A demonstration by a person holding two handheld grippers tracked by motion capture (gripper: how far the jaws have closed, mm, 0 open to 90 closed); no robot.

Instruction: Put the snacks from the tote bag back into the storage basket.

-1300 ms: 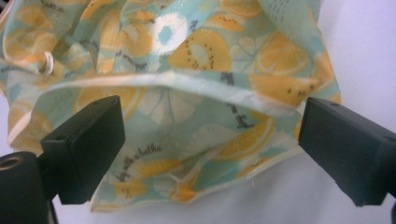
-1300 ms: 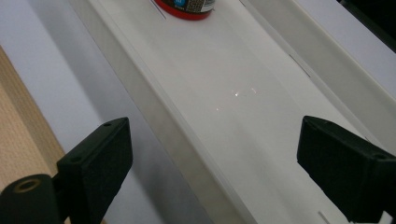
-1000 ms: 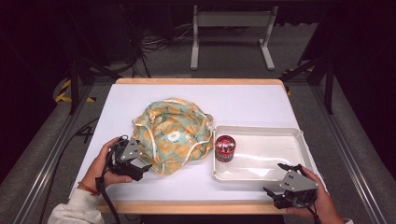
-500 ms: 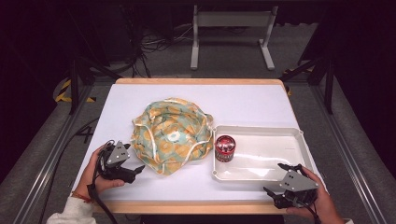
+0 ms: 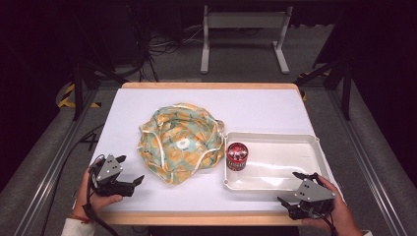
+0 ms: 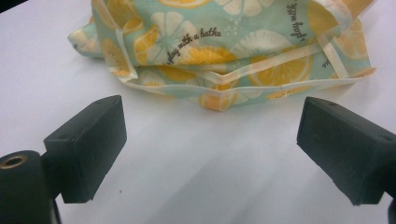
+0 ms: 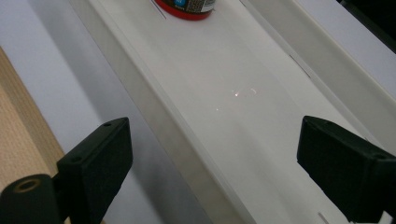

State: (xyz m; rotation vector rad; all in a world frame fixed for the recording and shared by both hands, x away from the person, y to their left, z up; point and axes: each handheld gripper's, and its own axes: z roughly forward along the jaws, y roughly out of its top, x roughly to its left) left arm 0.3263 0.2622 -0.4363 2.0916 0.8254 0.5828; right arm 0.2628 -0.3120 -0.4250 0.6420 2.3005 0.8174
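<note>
A crumpled cloth bag (image 5: 181,142) with a lemon print on pale green lies mid-table; in the left gripper view the cloth bag (image 6: 224,51) lies just beyond the jaws. My left gripper (image 5: 130,169) sits low over the white tabletop to the left of the bag, open and empty, apart from the cloth. Its jaws stand wide in the left gripper (image 6: 210,154) view. A red can (image 5: 237,156) stands upright at the left end of a white tray (image 5: 285,169). My right gripper (image 5: 289,188) rests by the tray's near right corner, open and empty.
The white table cover (image 5: 255,108) ends in a wooden front edge (image 5: 206,218). In the right gripper view the tray (image 7: 243,102) runs ahead toward the red can (image 7: 187,7). A metal stand (image 5: 243,34) and cables sit on the floor beyond the table.
My left gripper has drawn back from the bag's left edge, going left and toward the table's front edge. The bag, can, tray and right gripper have not moved.
</note>
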